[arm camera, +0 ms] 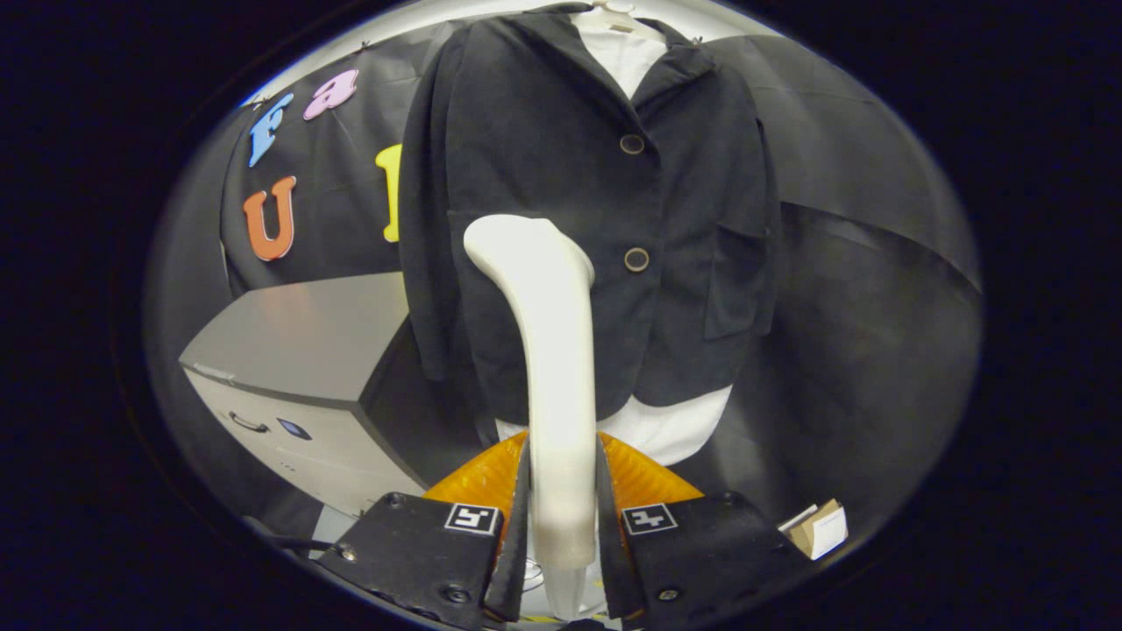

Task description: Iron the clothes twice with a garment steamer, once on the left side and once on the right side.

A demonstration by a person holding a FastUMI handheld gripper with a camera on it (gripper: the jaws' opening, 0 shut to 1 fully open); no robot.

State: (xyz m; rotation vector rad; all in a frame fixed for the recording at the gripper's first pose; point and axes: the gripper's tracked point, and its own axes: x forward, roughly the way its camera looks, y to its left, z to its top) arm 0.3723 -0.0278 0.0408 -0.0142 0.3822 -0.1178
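Your tool (pixel 561 491) is pinching the white garment steamer (pixel 554 350) by its handle, both fingers (pixel 517 517) pressed against it. The steamer's head rises ahead of the fingers, over the front of the dark jacket (pixel 578 202) hanging just beyond, below its two buttons. A grey cabinet (pixel 298 350) stands beside the jacket.

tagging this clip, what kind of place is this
Probably a staged booth set up as a laundry corner, not a real home: black cloth walls it in, a dark jacket hangs ahead, a grey cabinet stands beside it. The tool is shut on a white steamer.
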